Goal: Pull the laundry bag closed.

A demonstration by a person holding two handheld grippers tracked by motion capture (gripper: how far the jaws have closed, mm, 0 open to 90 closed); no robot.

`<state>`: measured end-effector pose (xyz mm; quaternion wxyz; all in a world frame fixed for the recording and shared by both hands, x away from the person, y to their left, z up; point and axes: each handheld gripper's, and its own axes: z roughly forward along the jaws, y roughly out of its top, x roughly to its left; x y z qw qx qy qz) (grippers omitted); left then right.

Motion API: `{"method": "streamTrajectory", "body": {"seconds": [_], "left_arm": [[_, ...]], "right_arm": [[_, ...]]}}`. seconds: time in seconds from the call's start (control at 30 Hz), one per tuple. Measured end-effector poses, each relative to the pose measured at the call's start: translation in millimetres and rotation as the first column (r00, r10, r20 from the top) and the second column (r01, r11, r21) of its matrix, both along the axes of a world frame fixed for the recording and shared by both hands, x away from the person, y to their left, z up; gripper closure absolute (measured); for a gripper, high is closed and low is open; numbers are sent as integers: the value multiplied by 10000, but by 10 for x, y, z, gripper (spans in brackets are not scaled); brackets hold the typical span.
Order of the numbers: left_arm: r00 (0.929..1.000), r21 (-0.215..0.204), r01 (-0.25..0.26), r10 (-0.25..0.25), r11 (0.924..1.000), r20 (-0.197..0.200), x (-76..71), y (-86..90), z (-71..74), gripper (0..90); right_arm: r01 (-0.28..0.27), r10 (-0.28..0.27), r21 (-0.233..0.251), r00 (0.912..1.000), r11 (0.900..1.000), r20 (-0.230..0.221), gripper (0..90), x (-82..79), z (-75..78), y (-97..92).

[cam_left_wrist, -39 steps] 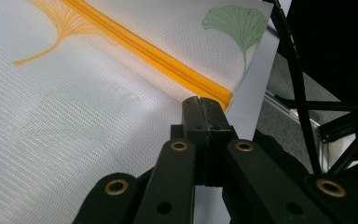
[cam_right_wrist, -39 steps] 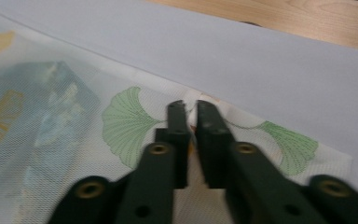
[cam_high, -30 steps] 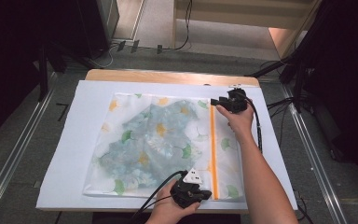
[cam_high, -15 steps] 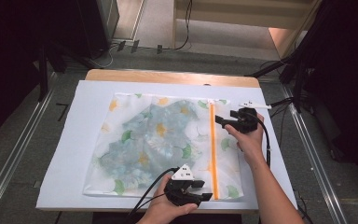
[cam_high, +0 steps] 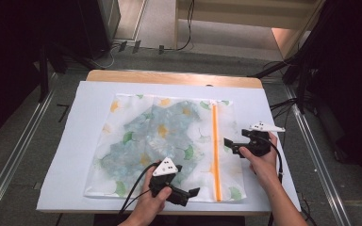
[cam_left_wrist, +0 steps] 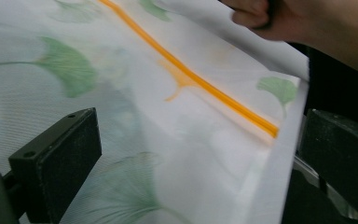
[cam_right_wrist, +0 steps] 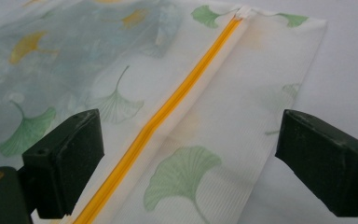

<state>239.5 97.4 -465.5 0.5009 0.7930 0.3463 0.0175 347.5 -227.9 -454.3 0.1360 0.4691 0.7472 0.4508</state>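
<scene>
Both the left gripper (cam_high: pixel 191 193) and right gripper (cam_high: pixel 230 143) hover, jaws apart, over the mesh bag (cam_high: pixel 169 136).

Place: a lab or studio set up for recording.
Table: a wooden table (cam_high: pixel 169 76) covered by a white sheet (cam_high: pixel 89 122).
Floor: grey carpet (cam_high: pixel 19 141) with metal rails (cam_high: pixel 9 162) along both sides.
Surroundings: dark stands (cam_high: pixel 306 70), loose cables (cam_high: pixel 188 19) and black equipment (cam_high: pixel 89 23) behind.
</scene>
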Motion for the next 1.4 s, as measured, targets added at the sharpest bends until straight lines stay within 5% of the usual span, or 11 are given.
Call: {"method": "streamTrajectory", "body": {"seconds": [0.43,0.77,0.97,1.13,1.23,1.4], "left_arm": [[9852,169,-1438,1415,9895,964,161,717,119,0],[9504,107,-2692,2638,9630,1648,212,1313,199,0],[9361,-2,-3044,2991,9526,1849,198,1660,244,0],[9178,630,-3429,3200,9372,2352,146,1937,189,0],[9156,528,-3657,3490,9292,1995,133,2071,152,0],[9052,594,-3778,3551,9240,2336,84,2219,197,0]], "right_arm": [[-37,38,143,10000,9999,-71,65,-373,-110,-87],[-50,49,122,10000,9999,20,66,-640,-99,-235],[-18,17,107,10000,9999,74,66,-790,-82,-326],[7,-7,13,10000,10000,21,65,-903,-92,-398],[7,-7,-79,10000,10000,33,65,-990,-98,-439],[-78,78,86,10000,9999,61,66,-1133,-105,-541]]}}
